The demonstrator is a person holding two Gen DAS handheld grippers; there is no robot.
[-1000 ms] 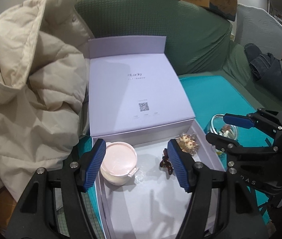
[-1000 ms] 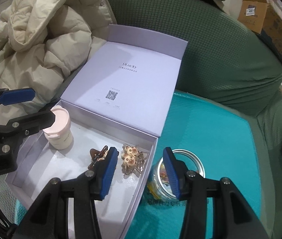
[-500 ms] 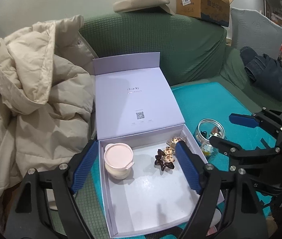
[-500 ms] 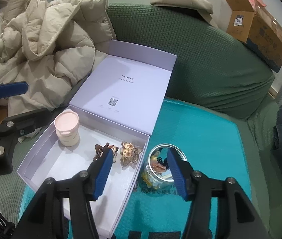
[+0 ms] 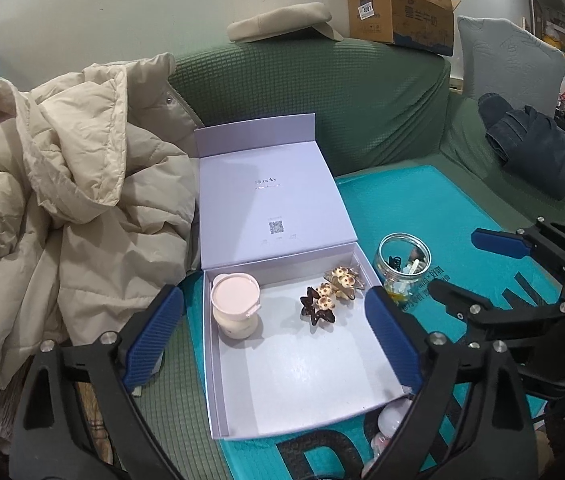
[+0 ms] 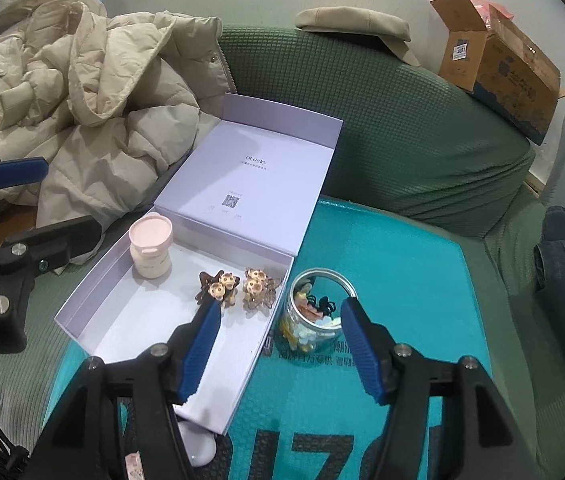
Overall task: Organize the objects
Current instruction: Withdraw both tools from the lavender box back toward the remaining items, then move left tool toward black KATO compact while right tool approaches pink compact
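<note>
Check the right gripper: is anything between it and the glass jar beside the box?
Nothing visible. The right gripper is open, and the glass jar stands on the teal mat straight ahead between its fingers. The lavender box wall sits just left of the jar, close to the left finger's path.

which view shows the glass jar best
The right wrist view: the jar sits close, between the open right gripper's fingers, its open mouth and small contents clear. In the left wrist view the jar is smaller, off to the right beside the box, unblocked.
</note>
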